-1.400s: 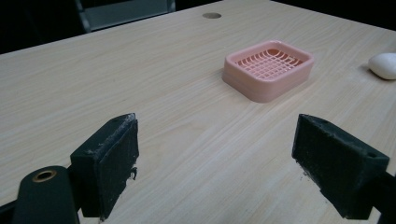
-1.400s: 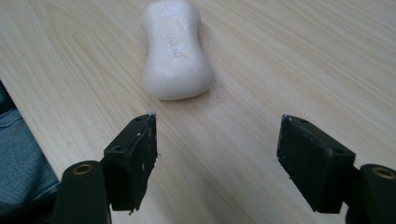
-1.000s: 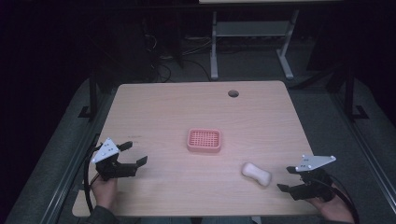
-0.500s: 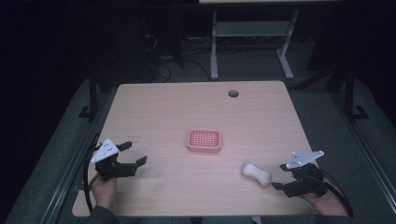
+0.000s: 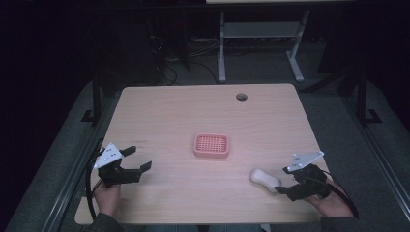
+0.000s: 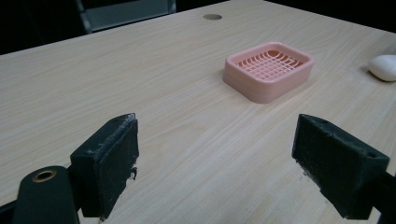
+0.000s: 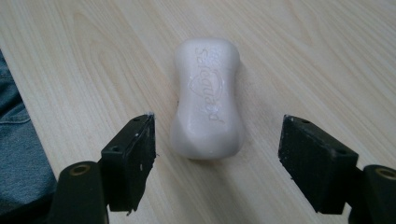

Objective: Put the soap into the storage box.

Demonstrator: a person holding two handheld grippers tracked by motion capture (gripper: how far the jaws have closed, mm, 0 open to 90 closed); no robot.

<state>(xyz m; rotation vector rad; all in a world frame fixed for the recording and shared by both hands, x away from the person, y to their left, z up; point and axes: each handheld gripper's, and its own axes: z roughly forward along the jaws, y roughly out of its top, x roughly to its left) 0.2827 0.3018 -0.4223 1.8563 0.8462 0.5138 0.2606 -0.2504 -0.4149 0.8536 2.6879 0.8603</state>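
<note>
Two grippers, both spread. The right gripper [image 7: 217, 158] straddles the near end of the white soap bar [image 7: 208, 102] at the table's five o'clock — lined up lengthwise for a pinch. The left gripper [image 5: 134, 162] idles at eight o'clock, facing the pink soap dish [image 5: 211, 145] at centre.

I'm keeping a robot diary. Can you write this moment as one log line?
right gripper: open, at white soap bar | left gripper: open, idle | pink plastic soap dish: empty, mid-table
</note>
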